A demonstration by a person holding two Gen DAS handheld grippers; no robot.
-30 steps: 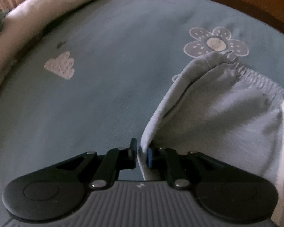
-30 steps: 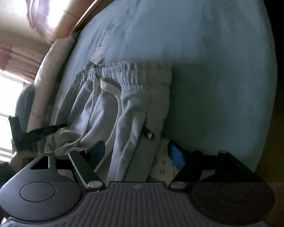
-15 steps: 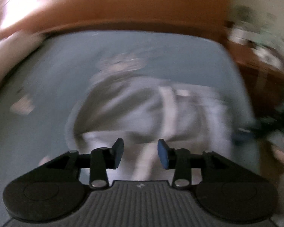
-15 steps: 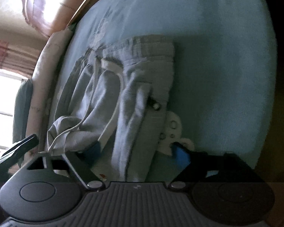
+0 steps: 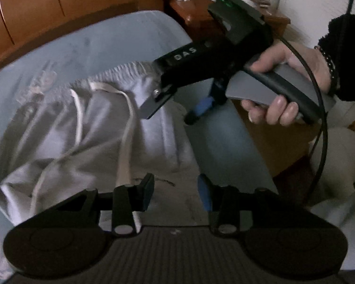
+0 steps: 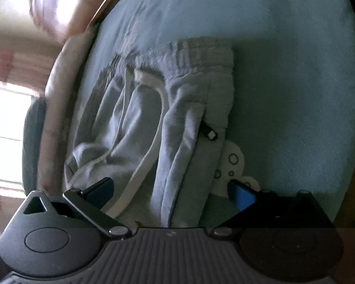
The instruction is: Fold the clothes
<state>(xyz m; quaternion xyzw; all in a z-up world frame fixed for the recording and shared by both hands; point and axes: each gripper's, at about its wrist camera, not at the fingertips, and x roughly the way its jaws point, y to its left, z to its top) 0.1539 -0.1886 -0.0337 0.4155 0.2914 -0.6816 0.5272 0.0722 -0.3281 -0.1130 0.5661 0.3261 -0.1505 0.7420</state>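
Grey sweatpants (image 5: 82,142) with a gathered waistband and white drawstrings lie folded over on the blue bedsheet (image 5: 111,45). My left gripper (image 5: 175,189) is open and empty, above the near edge of the pants. My right gripper (image 5: 168,111) shows in the left wrist view, held in a hand, open above the waistband end. In the right wrist view the same pants (image 6: 153,123) lie in front of my open right gripper (image 6: 172,189), whose fingers straddle a fold without touching it.
A wooden headboard (image 5: 59,7) runs along the far side of the bed. A wooden nightstand (image 5: 201,7) with chargers and clutter stands at the far right. A cream pillow (image 6: 59,90) lies along the bed's left edge in the right wrist view.
My left gripper has let go of the pants edge, opened, and pulled back and swung right. The pants now lie folded over. My right gripper has drawn back slightly.
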